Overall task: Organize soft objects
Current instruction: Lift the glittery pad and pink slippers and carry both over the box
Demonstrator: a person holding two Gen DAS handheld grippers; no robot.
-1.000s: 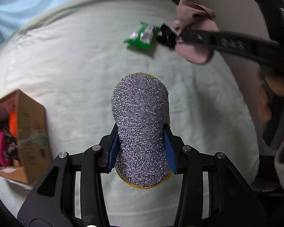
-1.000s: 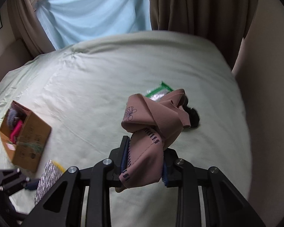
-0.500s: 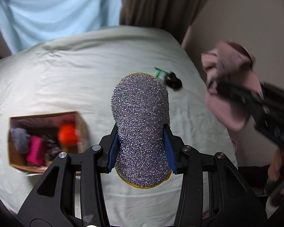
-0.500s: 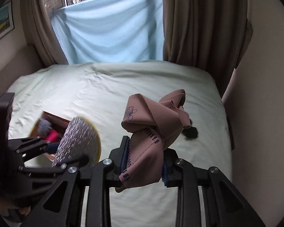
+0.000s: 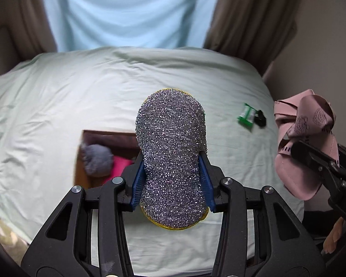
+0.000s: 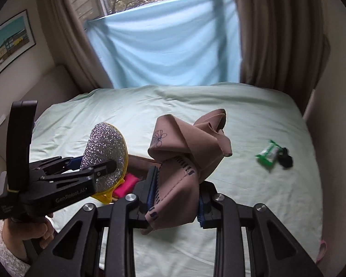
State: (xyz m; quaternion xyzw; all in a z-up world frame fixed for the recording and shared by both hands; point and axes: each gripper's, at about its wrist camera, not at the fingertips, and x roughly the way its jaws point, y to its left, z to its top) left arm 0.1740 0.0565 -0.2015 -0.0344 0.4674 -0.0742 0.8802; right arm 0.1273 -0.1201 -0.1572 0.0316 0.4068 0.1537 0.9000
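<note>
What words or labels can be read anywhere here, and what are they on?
"GenRobot.AI" - on the side of the left gripper, seen from the right wrist.
"DA" - the start of a cut-off marking on the right gripper, seen from the left wrist.
Dark printed letters on the pink cloth - folded and sideways, unreadable.
Green packet - print too small and blurred.

Two wrist fisheyes, held high, angled down, sharing the bed (image 5: 57, 106) and box (image 5: 80, 161)
</note>
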